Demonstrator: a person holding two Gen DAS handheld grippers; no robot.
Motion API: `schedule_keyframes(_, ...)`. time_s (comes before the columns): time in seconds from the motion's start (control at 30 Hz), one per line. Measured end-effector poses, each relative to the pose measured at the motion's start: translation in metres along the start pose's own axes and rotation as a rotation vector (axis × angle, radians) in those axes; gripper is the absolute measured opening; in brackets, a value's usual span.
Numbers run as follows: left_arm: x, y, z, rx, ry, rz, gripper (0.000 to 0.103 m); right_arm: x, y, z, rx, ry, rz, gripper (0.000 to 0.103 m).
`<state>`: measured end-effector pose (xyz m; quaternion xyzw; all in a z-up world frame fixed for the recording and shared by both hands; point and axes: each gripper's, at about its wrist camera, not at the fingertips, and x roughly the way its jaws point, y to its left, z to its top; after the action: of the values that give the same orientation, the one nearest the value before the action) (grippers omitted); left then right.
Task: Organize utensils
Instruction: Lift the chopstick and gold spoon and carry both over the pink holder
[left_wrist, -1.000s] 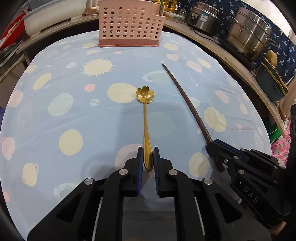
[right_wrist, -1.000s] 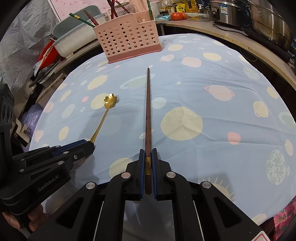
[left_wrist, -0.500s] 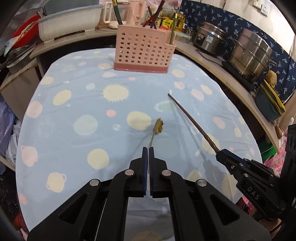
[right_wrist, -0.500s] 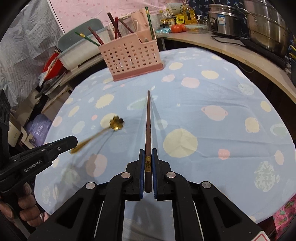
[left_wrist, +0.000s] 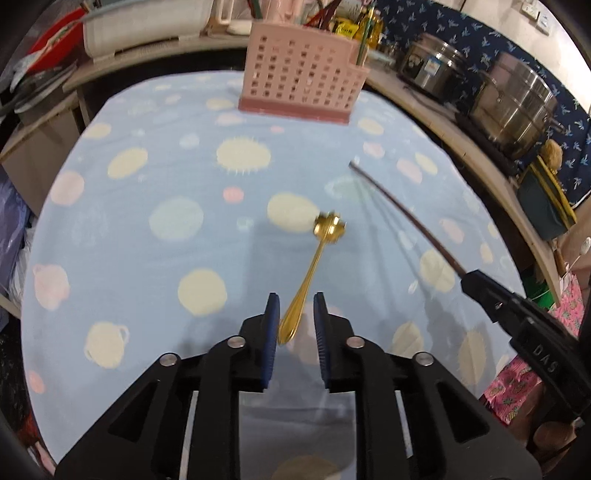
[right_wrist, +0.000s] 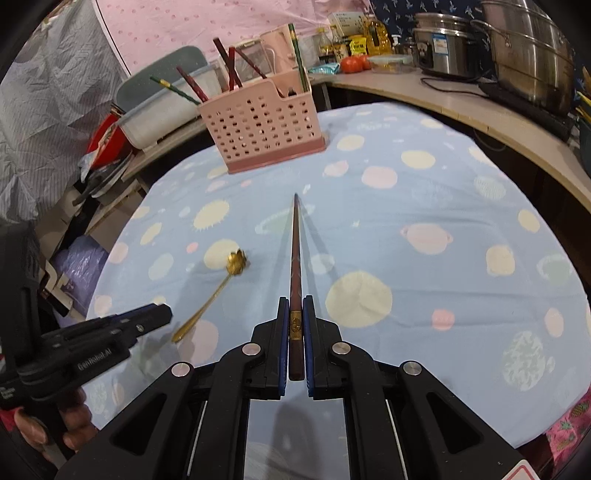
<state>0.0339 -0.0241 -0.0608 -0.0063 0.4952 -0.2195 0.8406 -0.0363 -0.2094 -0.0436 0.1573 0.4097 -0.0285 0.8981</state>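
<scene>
A dark chopstick (right_wrist: 295, 266) is clamped in the right hand-held gripper (right_wrist: 295, 341). The left hand-held gripper (left_wrist: 295, 325) has just been opening; a gold spoon (left_wrist: 314, 273) is seen loose between its parted jaws. A pink holder (right_wrist: 264, 129) is set near the desk's far edge.

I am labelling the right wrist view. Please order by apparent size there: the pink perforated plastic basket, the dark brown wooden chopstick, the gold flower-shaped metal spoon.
1. Pink perforated plastic basket, largest.
2. Dark brown wooden chopstick, longest, but nearest the camera, so unsure.
3. Gold flower-shaped metal spoon, smallest.
</scene>
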Motion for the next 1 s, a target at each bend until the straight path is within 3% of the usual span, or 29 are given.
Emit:
schedule_keyframes(0.17,0.015,0.003,-0.011,-0.005,0.035,0.003,0.018,0.004,0.002,-0.005,-0.004,0.017,-0.002,0.007)
schedule_keyframes(0.33,0.017,0.000,-0.011,0.014,0.015,0.010,0.017,0.006,0.001,-0.005,-0.003,0.022,-0.004,0.007)
schedule_keyframes(0.53,0.013,-0.001,-0.011,0.022,0.013,0.006,0.010,0.006,0.003,-0.005,-0.008,0.025,-0.004,0.007)
schedule_keyframes(0.87,-0.029,-0.002,0.011,0.025,-0.093,-0.001,0.009,-0.013,0.004,0.006,0.001,-0.032,0.010,0.007)
schedule_keyframes(1.0,-0.045,-0.004,0.027,0.024,-0.143,-0.010,0.001,-0.026,0.006,0.018,0.003,-0.076,0.021,0.007)
